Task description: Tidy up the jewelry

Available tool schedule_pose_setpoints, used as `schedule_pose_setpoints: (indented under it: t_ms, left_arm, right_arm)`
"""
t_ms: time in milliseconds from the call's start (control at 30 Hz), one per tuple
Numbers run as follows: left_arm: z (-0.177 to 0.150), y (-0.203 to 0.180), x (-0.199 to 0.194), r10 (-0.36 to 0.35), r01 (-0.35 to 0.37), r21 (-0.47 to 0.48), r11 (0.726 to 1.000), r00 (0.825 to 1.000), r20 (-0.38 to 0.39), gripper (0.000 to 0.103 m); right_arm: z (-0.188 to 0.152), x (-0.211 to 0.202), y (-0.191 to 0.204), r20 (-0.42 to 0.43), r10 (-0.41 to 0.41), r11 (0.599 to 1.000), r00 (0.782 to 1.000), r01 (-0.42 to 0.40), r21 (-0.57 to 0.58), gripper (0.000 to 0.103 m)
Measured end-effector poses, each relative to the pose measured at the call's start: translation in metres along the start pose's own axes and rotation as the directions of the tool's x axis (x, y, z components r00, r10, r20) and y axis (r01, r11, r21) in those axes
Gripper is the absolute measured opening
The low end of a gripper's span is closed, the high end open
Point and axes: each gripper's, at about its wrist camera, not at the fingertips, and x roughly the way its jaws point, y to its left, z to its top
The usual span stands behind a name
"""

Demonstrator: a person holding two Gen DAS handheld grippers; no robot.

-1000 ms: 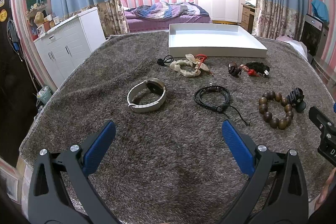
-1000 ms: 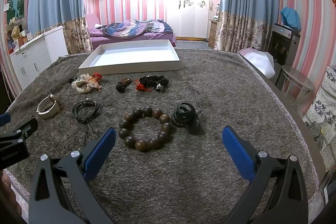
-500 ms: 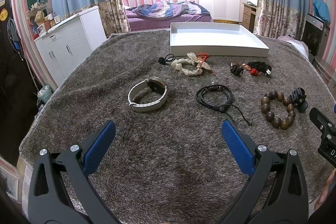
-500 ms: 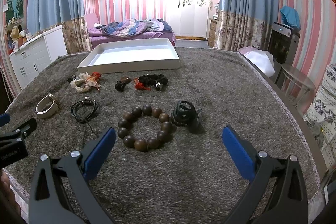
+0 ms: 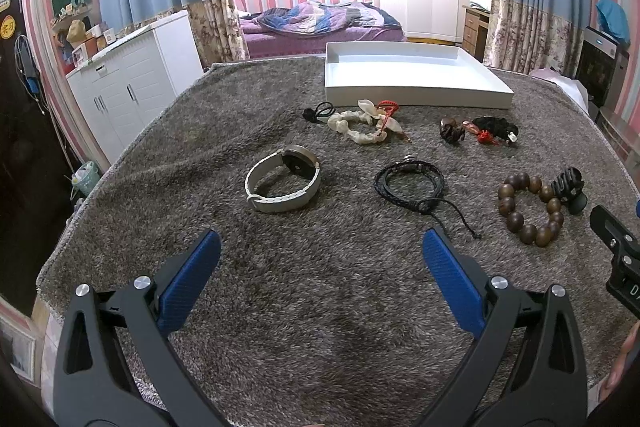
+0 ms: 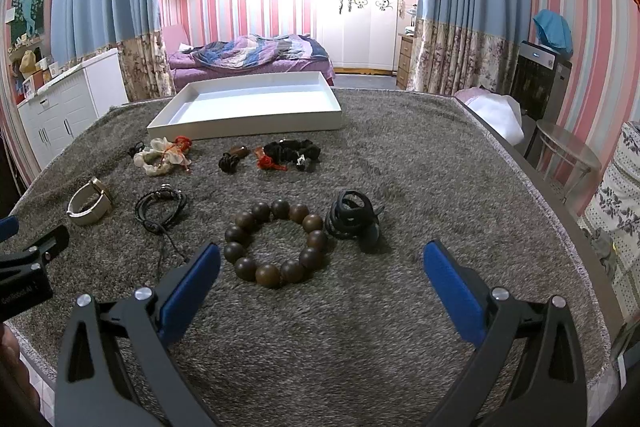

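Jewelry lies spread on a grey shaggy cloth in front of a white tray (image 5: 416, 95) (image 6: 248, 121). A white-strapped watch (image 5: 282, 185) (image 6: 89, 205) sits ahead of my left gripper (image 5: 320, 251), which is open and holds nothing. A black cord bracelet (image 5: 412, 185) (image 6: 162, 205) lies to the right of the watch. A brown wooden bead bracelet (image 6: 276, 243) (image 5: 530, 209) and a black hair claw (image 6: 354, 217) (image 5: 568, 183) lie just ahead of my open, empty right gripper (image 6: 320, 255). Farther back are a cream scrunchie (image 5: 362, 127) (image 6: 162, 157) and small dark and red pieces (image 5: 480, 131) (image 6: 280, 155).
The cloth-covered table drops off at its left edge (image 5: 100, 187) and right edge (image 6: 560, 195). A white cabinet (image 5: 132, 83) stands to the left, a bed (image 6: 252, 53) behind the table, and a small round side table (image 6: 568, 151) to the right.
Both grippers have drifted slightly; the jewelry sits a little farther to the right in the left view and a little higher in the right view. Nothing was picked up or moved.
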Motion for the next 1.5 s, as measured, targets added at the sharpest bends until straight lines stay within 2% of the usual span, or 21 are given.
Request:
schedule_pose_setpoints:
  t_ms: [1200, 1500]
  left_arm:
    - [0.002, 0.002, 0.003, -0.002, 0.002, 0.0, 1.0, 1.0, -0.009, 0.1]
    - [0.03, 0.006, 0.011, -0.043, 0.043, 0.002, 0.999, 0.998, -0.039, 0.1]
  right_arm:
    - [-0.001, 0.002, 0.001, -0.008, 0.002, 1.0, 1.0, -0.002, 0.001, 0.101]
    - [0.026, 0.009, 0.004, 0.001, 0.02, 1.0, 1.0, -0.02, 0.0, 0.101]
